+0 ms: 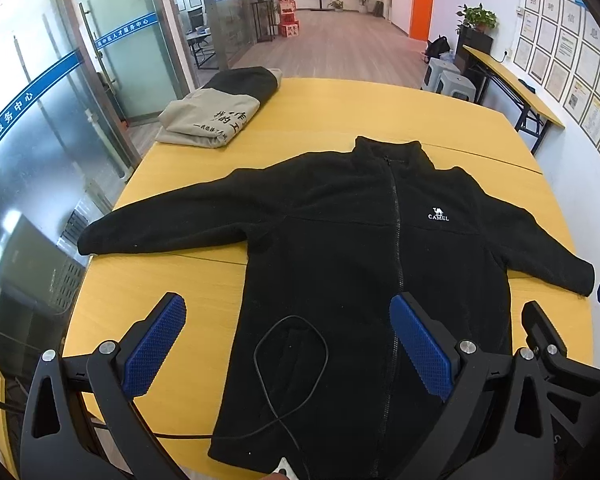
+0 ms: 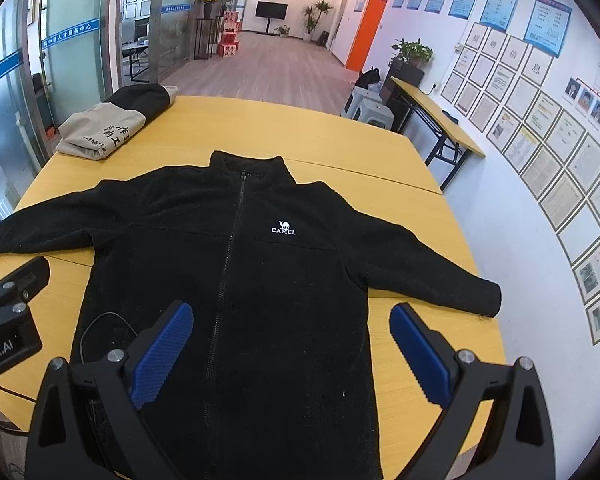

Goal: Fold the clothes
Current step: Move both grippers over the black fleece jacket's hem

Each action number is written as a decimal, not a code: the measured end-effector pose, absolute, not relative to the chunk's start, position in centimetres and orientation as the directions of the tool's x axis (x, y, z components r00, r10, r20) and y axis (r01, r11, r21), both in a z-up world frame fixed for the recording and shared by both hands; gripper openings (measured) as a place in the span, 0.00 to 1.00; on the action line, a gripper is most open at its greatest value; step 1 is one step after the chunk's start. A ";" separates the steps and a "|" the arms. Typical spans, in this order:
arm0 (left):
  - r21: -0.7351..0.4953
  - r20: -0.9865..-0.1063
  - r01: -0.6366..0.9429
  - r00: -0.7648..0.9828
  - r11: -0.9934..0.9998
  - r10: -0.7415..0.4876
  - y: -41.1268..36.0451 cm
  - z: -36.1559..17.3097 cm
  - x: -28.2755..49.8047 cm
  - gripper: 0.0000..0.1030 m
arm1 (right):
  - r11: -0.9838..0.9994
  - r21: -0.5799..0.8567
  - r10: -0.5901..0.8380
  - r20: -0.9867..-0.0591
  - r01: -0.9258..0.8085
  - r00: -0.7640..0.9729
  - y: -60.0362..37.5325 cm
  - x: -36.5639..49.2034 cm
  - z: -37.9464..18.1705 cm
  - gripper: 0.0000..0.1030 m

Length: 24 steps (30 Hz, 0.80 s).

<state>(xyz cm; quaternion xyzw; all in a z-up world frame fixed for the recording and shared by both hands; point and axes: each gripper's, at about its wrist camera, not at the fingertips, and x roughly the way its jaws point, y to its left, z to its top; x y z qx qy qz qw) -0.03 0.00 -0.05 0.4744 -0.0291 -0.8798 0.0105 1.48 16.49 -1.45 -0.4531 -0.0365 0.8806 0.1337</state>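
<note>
on the yellow desk (image 1: pixel 204 288) a black fleece jacket (image 1: pixel 340 240) lies flat, front up, zipped, both sleeves spread out to the sides, collar at the far end. left gripper (image 1: pixel 288 344) hovers over the jacket's lower left hem and right gripper (image 2: pixel 292 350) over the lower right, both with blue fingers (image 2: pixel 162 354) spread wide and nothing between them. thin black cable (image 1: pixel 288 364) loops across the hem; a folded beige and black garment (image 1: pixel 216 108) sits at the far left corner, well apart.
</note>
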 end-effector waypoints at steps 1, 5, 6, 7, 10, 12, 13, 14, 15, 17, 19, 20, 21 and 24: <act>0.062 -0.837 -0.008 -0.545 -0.998 -0.047 0.0 -0.1 -0.1 1.00 | -0.961 -0.191 0.273 -0.788 -0.201 -0.552 16.5 1.4 -1.6 0.98; 0.048 -0.849 -0.005 -0.527 -0.999 -0.038 -0.4 -0.4 -0.2 1.00 | -0.960 -0.196 0.277 -0.779 -0.202 -0.563 16.4 1.6 -1.7 0.98; 0.024 -0.852 -0.005 -0.524 -1.000 -0.018 -0.9 -0.5 0.0 1.00 | -0.959 -0.203 0.281 -0.780 -0.198 -0.559 16.2 1.6 -1.6 0.98; 0.016 -0.856 -0.005 -0.517 -1.000 -0.011 -1.2 -0.6 -0.3 1.00 | -0.958 -0.208 0.285 -0.784 -0.198 -0.551 16.1 1.5 -1.6 0.98; 0.025 -0.853 -0.009 -0.522 -1.000 -0.017 -1.9 -0.6 -0.8 1.00 | -0.954 -0.222 0.297 -0.797 -0.202 -0.526 15.5 1.1 -1.4 0.98; 0.048 -0.845 -0.008 -0.533 -0.999 -0.036 -1.3 -0.8 -0.3 1.00 | -0.952 -0.229 0.302 -0.804 -0.202 -0.512 15.2 0.9 -1.3 0.98; 0.046 -0.844 -0.009 -0.535 -0.999 -0.034 -1.4 -0.8 -0.3 1.00 | -0.952 -0.229 0.302 -0.807 -0.201 -0.508 15.2 0.9 -1.2 0.98; 0.044 -0.843 -0.009 -0.536 -0.999 -0.032 -1.6 -0.8 -0.3 1.00 | -0.952 -0.232 0.303 -0.805 -0.199 -0.510 15.0 0.9 -1.2 0.98; 0.040 -0.844 -0.009 -0.536 -0.999 -0.029 -1.8 -0.7 -0.3 1.00 | -0.952 -0.236 0.305 -0.802 -0.197 -0.513 14.7 0.9 -1.1 0.98; 0.035 -0.842 -0.013 -0.538 -0.999 -0.022 -1.9 -0.5 -0.3 1.00 | -0.952 -0.237 0.305 -0.803 -0.196 -0.512 14.4 0.8 -1.1 0.98; 0.047 -0.834 -0.018 -0.551 -0.999 -0.030 -2.1 -0.3 -0.3 1.00 | -0.952 -0.236 0.305 -0.805 -0.197 -0.509 14.3 0.8 -1.1 0.98; 0.054 -0.830 -0.021 -0.557 -0.998 -0.033 -2.2 -0.2 -0.3 1.00 | -0.951 -0.237 0.308 -0.805 -0.200 -0.507 14.3 0.7 -1.1 0.98; 0.060 -0.825 -0.023 -0.564 -0.998 -0.037 -2.2 -0.1 -0.3 1.00 | -0.949 -0.239 0.312 -0.807 -0.206 -0.502 14.3 0.7 -1.1 0.98; 0.070 -0.814 -0.029 -0.580 -0.997 -0.040 -2.6 0.4 -0.3 1.00 | -0.946 -0.233 0.316 -0.814 -0.225 -0.488 14.5 0.7 -1.0 0.98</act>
